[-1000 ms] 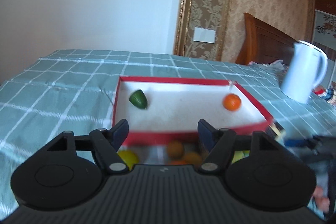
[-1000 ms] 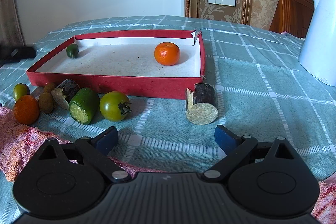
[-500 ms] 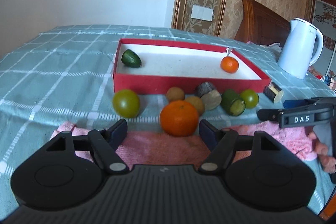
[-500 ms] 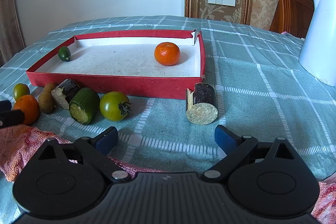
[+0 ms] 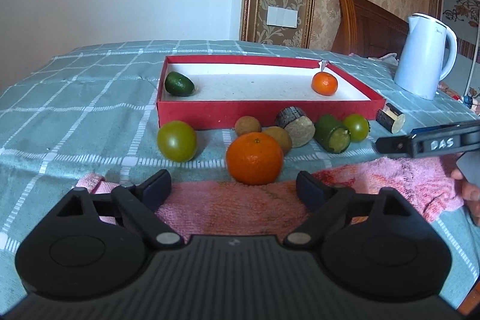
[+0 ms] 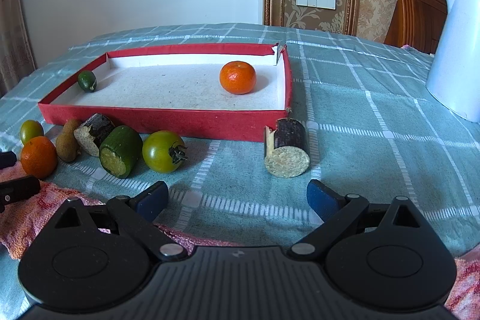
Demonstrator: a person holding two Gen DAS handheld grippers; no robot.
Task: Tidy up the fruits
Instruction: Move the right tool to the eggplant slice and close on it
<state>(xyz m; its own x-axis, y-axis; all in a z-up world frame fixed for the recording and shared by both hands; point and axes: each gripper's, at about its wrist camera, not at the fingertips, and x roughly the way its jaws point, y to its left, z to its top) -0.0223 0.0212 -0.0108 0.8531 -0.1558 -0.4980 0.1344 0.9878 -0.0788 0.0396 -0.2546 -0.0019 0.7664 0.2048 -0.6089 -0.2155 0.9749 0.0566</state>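
Left wrist view: the left gripper (image 5: 232, 183) hovers low over a pink towel (image 5: 240, 209), its jaws opening with nothing between them, and the near orange (image 5: 254, 158) sits straight ahead, just beyond the fingertips and slightly right of the gap's centre. The orange rests at the towel's far edge on the checked tablecloth (image 5: 75, 98), touching a brown kiwi (image 5: 279, 138) behind it; a green tomato (image 5: 177, 141) lies apart to its left. Being round, it offers no long axis to line up with, so a straight push forward looks enough to bracket it. Beyond stands the red tray (image 5: 264, 111), holding a small dark green fruit (image 5: 179, 84) in its left corner and a second orange (image 5: 324, 83) near the right wall. The right gripper (image 6: 237, 200), seen in the right wrist view, rests spread wide and empty over the cloth, well to the right of the near orange, so the left hand is the nearer one.
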